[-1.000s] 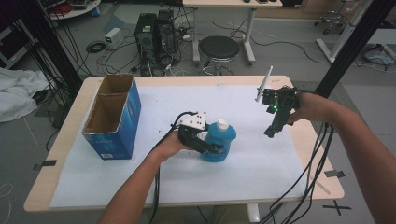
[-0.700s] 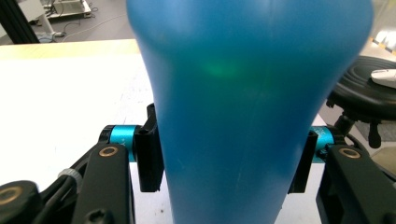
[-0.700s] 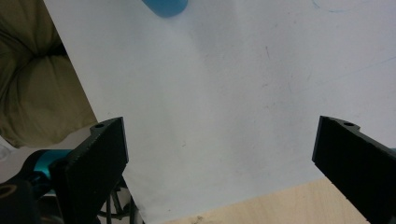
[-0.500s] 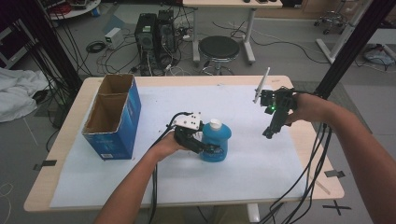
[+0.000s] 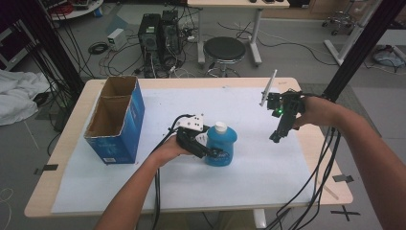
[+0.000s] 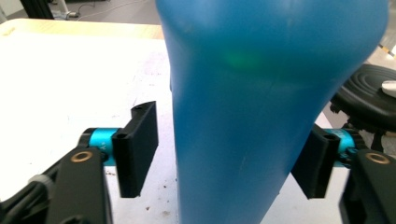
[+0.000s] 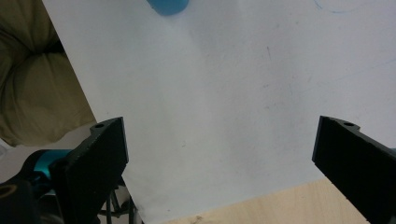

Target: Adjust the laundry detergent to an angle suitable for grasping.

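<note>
Our left gripper (image 5: 216, 154) sits at the blue bottle (image 5: 221, 145) near the middle of the white sheet (image 5: 158, 187), and its jaws have just been opening: in the left gripper view the bottle (image 6: 261, 107) stands upright between them, with a clear gap at the left pad and the right pad just beside its wall, so we no longer pinch it. At 9 o'clock from the bottle the blue cardboard box (image 5: 125, 125) stands well apart, near the table's (image 5: 43, 201) left edge, with bare sheet between. At 3 o'clock our right gripper (image 5: 276, 139) hangs over open sheet, jaws spread wide on nothing; in the right gripper view its jaws (image 7: 219, 154) frame the sheet's edge and the bare wood beyond.
</note>
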The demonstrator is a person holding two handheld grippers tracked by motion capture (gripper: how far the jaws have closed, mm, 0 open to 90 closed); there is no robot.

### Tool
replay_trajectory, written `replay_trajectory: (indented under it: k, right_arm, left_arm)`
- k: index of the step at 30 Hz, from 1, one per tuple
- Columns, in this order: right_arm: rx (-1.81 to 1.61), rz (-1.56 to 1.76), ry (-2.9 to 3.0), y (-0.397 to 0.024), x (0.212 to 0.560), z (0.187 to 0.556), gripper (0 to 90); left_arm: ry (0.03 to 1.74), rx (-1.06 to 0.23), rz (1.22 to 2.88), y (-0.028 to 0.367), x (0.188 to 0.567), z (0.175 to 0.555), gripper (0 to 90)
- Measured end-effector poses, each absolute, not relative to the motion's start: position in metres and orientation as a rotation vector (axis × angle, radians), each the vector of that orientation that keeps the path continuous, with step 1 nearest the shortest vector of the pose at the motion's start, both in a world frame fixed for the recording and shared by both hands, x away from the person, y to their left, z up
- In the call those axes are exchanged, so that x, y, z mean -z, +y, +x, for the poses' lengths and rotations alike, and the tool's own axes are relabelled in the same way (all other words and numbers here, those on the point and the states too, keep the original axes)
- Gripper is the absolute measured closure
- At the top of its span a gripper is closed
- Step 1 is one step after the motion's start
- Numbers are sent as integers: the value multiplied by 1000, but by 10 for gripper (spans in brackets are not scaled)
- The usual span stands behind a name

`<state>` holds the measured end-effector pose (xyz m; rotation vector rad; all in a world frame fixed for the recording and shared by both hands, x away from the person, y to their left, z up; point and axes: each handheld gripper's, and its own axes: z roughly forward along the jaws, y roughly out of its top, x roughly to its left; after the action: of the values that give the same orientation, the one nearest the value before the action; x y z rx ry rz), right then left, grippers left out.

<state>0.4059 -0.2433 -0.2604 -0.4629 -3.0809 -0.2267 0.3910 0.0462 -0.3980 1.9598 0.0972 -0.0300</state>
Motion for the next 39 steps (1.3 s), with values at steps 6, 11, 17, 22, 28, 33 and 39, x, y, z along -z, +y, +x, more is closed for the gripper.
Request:
replay_trajectory:
  k: [6, 11, 17, 22, 28, 33, 39]
  right_arm:
    - [230, -459, -3084, -242, 260, 404, 25]
    - [238, -452, -3088, -242, 259, 403, 25]
    - [251, -445, -3093, -243, 257, 401, 25]
    - [263, -459, -3093, -247, 256, 401, 25]
    - [272, -460, -3097, -249, 255, 398, 25]
    - [283, -463, -3099, -250, 254, 397, 24]
    - [295, -453, -3103, -249, 254, 397, 25]
  left_arm:
    - [132, 16, 1960, 51, 393, 388, 260]
    - [161, -6, 1965, 60, 386, 382, 224]
    - [208, -49, 2005, 71, 373, 373, 188]
    - [230, -87, 2034, 81, 357, 363, 188]
    - [297, -124, 2121, 91, 334, 356, 188]
    - [351, -164, 2185, 101, 314, 358, 188]
    - [339, -172, 2257, 110, 296, 362, 188]
